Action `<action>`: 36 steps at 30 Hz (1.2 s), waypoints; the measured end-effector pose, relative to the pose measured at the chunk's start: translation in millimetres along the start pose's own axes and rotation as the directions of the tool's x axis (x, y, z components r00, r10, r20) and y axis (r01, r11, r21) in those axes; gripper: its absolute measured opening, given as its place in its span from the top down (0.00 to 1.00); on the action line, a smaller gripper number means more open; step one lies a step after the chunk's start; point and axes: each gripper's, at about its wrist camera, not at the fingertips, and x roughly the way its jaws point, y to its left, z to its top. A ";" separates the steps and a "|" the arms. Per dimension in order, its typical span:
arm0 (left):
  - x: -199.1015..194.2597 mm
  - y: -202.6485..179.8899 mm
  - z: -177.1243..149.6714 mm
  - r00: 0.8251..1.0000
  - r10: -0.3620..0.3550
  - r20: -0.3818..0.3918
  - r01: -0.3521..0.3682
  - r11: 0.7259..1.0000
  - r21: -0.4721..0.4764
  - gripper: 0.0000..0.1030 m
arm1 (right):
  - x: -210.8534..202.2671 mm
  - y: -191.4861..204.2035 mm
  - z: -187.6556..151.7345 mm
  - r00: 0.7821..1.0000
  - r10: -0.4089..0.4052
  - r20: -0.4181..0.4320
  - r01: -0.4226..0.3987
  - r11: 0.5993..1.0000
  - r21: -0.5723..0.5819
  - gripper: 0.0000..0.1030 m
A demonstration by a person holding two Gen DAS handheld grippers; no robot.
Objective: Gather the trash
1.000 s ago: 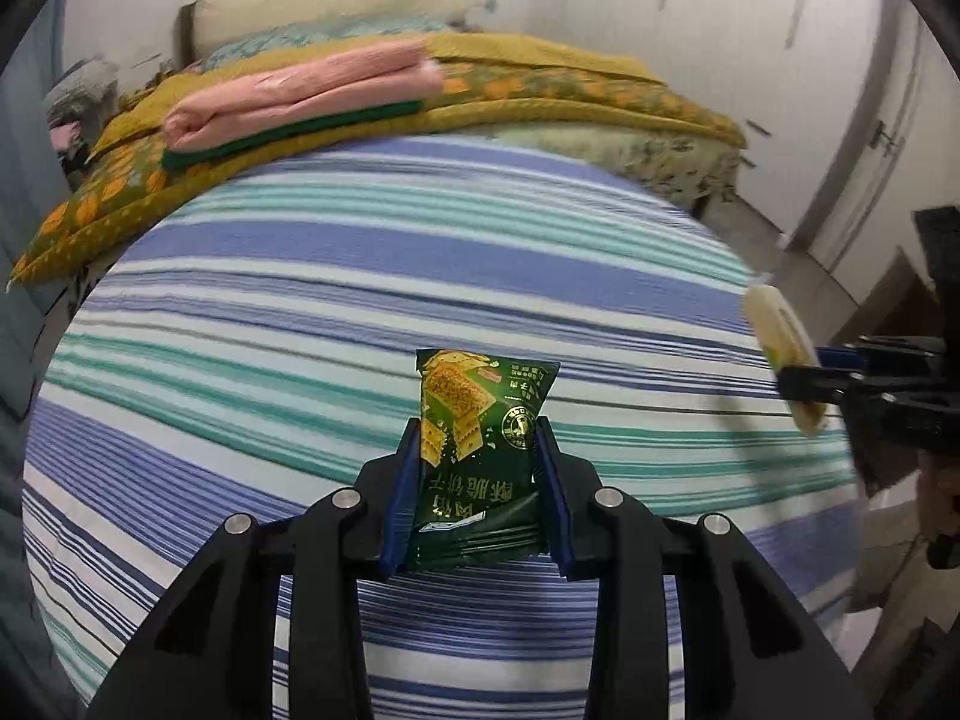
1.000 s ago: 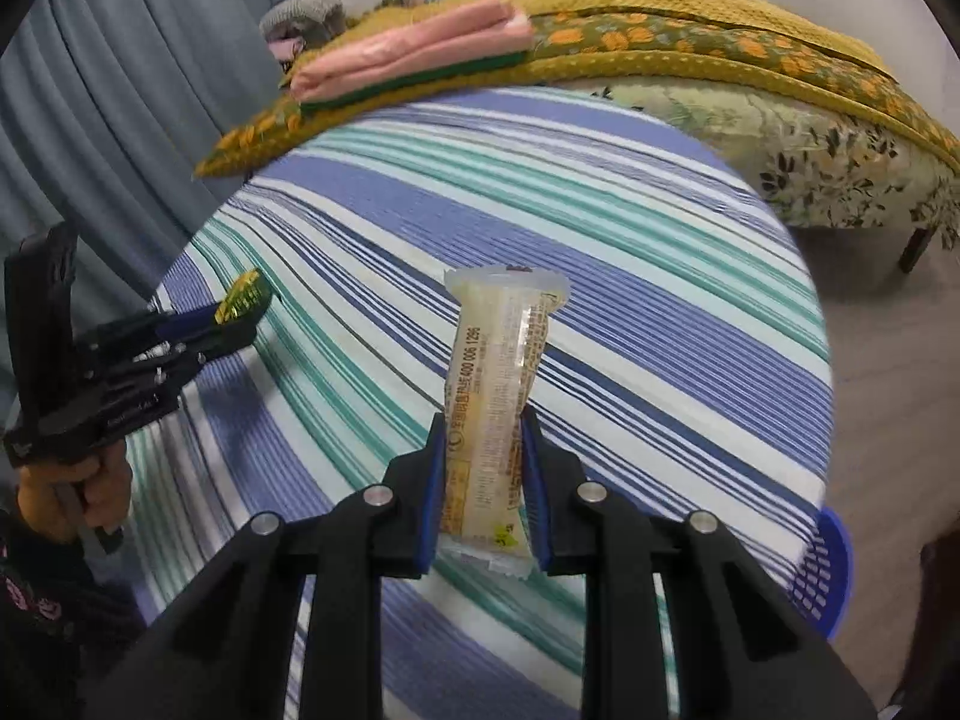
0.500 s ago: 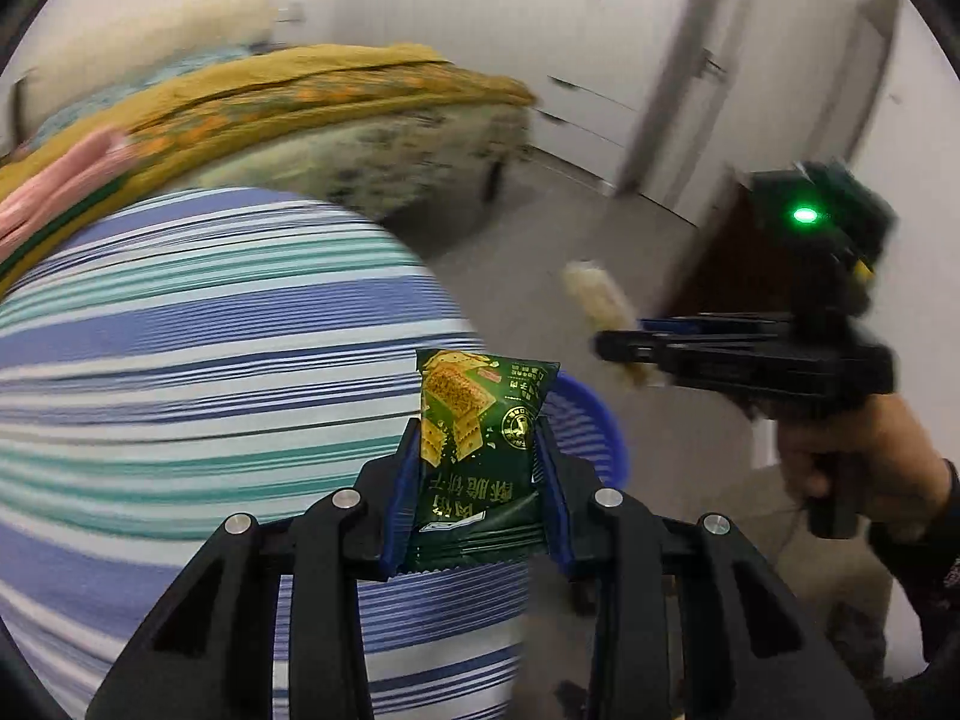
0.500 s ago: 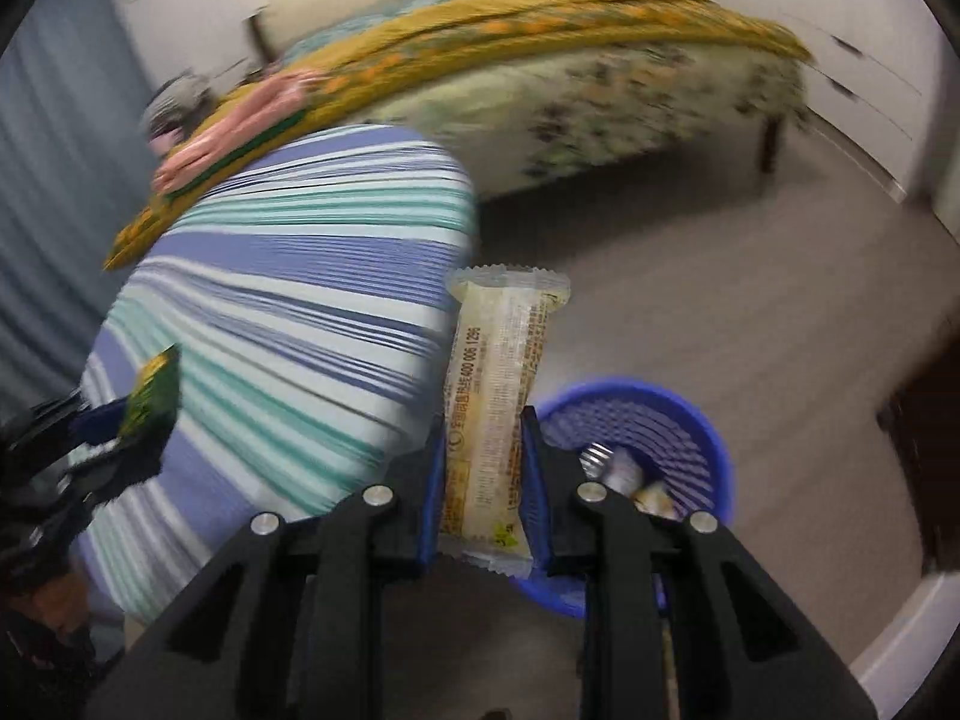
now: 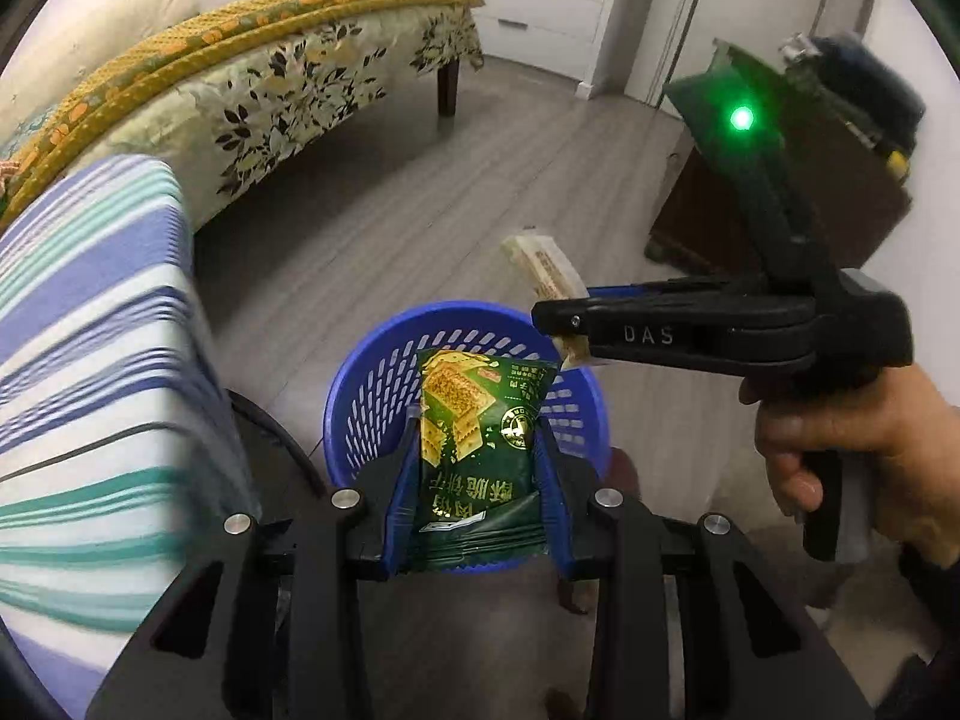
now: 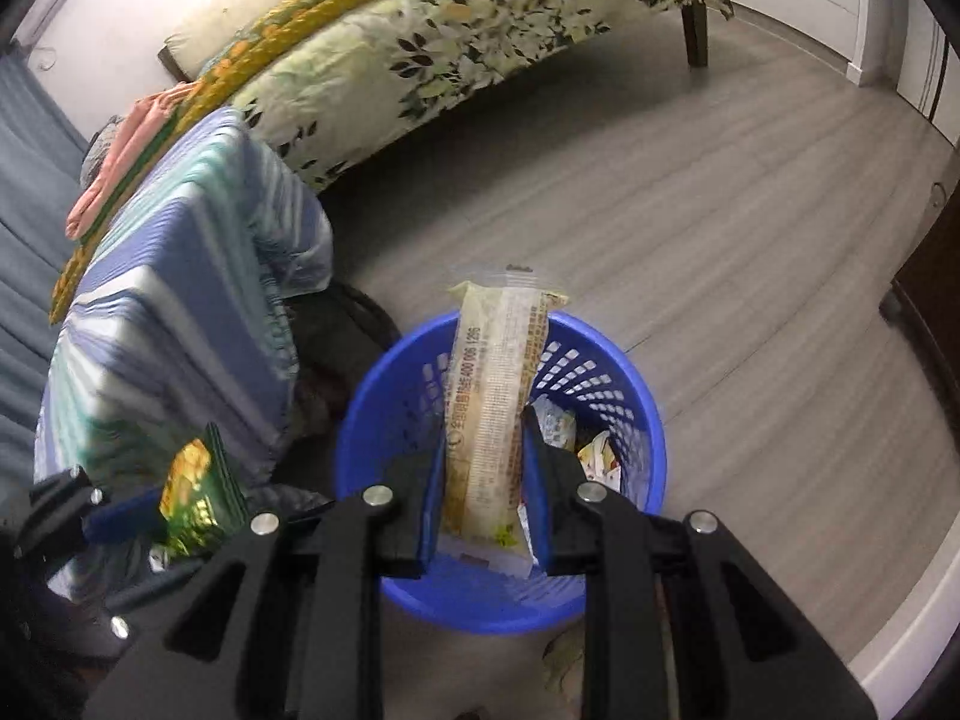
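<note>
My left gripper (image 5: 477, 474) is shut on a green snack packet (image 5: 480, 450) and holds it above a blue perforated basket (image 5: 372, 378) on the floor. My right gripper (image 6: 483, 468) is shut on a long pale yellow wrapper (image 6: 495, 396) and holds it over the same basket (image 6: 630, 378), which has several wrappers inside. The right gripper (image 5: 558, 324) with its wrapper (image 5: 543, 264) shows in the left wrist view, over the basket's far rim. The left gripper (image 6: 150, 516) with the green packet (image 6: 192, 492) shows at the lower left of the right wrist view.
A table with a blue and green striped cloth (image 5: 90, 360) stands left of the basket. A bed with a floral and yellow cover (image 6: 450, 48) is behind it. A dark wooden cabinet (image 5: 780, 198) stands at the right. Grey wood floor (image 6: 720, 210) surrounds the basket.
Both grippers have swung right, off the striped table, and down over the blue basket. Each still holds its packet.
</note>
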 end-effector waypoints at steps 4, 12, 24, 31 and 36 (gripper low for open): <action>24.1 -1.1 -2.1 1.000 0.019 -0.003 -0.019 1.000 -0.003 0.48 | 20.1 -20.6 -0.7 1.000 0.005 0.013 -0.006 0.998 0.066 0.38; -14.2 -0.7 -0.3 0.994 0.004 0.110 0.000 0.999 -0.041 0.08 | -6.5 -33.5 -3.1 0.996 -0.072 0.055 0.064 0.990 0.128 0.13; -116.2 -17.5 -23.2 0.955 0.124 0.271 -0.119 0.992 -0.036 0.05 | -122.9 22.8 -49.4 0.912 -0.307 0.273 0.292 0.952 0.096 0.04; -141.1 -19.8 -33.4 0.922 0.255 0.292 -0.233 0.966 -0.110 0.05 | -160.6 44.6 -72.7 0.934 -0.225 0.277 0.212 0.974 0.075 0.05; -135.6 -14.2 -37.4 0.949 0.245 0.200 -0.220 0.965 -0.141 0.05 | -170.3 54.6 -87.8 0.910 -0.299 0.288 0.306 0.952 0.023 0.04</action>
